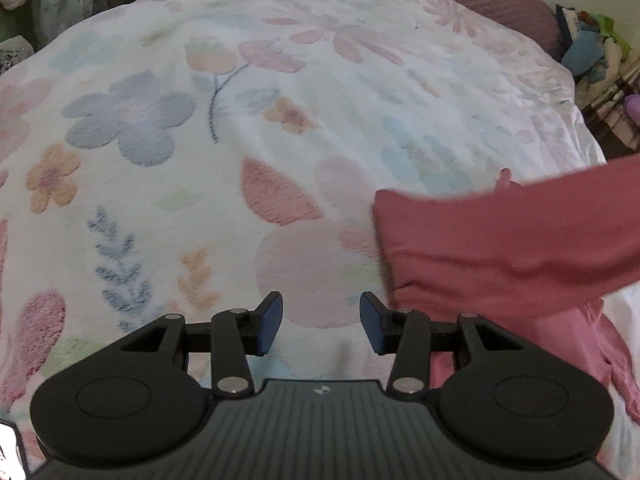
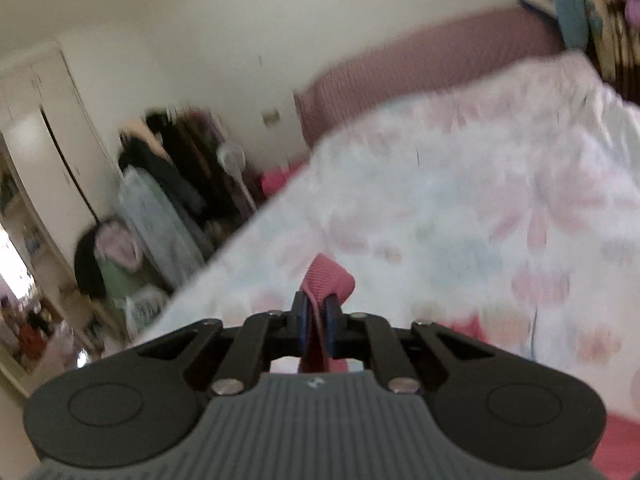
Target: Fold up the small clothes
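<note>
Pink garment hangs stretched above the floral blanket, reaching in from the right edge of my left wrist view, its ribbed hem just beside my left gripper. That gripper's jaws stand partly apart with only blanket between them. My right gripper is clamped tight on a fold of the same pink fabric, which pokes out above the pads. The right view is blurred.

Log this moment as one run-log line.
stage: lifting garment | right claw: shut on pink garment | left claw: open, empty, left of garment | surface: floral blanket
</note>
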Demonstrator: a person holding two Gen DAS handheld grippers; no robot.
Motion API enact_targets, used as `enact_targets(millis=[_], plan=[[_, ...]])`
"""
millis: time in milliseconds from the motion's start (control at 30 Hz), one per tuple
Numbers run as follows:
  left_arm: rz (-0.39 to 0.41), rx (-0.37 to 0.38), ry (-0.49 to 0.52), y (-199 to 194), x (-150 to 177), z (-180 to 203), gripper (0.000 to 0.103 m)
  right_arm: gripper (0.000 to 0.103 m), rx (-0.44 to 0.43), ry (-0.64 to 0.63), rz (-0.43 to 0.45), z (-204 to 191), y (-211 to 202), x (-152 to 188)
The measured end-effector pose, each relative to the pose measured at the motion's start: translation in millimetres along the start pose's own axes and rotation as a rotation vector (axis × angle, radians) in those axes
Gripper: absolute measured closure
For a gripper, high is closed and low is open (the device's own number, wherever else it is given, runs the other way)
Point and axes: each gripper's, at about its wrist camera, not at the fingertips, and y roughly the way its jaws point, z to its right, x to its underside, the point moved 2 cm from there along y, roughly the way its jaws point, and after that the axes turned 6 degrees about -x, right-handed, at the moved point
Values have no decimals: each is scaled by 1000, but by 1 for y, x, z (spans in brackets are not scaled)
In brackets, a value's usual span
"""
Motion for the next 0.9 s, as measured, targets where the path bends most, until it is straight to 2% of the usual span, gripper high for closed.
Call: enact_targets(millis=[67,167,267,367,467,567,733,800,867,900], plan=[[5,12,6,1,-2,3,51,99,25,27,40,11,-20,-11],[0,26,13,8,-5,11,51,99,130,70,52,48,-41,-3],[-10,48,-3,20,-9,21,51,99,221,166,-9,107,-37,29],[-45,129,-85,34,-17,28,52,99,314,240,-90,158,-21,71],[-79,171,-141,49,-25,34,51,99,402,262,-95,187,-26,95],[-101,193,-158,66,-33,41,51,99,405,300,-52,198,-41,101],[-116,224,-242,90,-38,43,51,100,315,298,-44,188,-58,95],[-111,230,-257,92,-40,42,52,100,255,247,36,177,-73,83],[-104,233,-262,94,-42,41,52,100,324,220,88,181,-88,79],[-107,233,-265,96,-43,42,51,100,365,246,70,192,-88,82]])
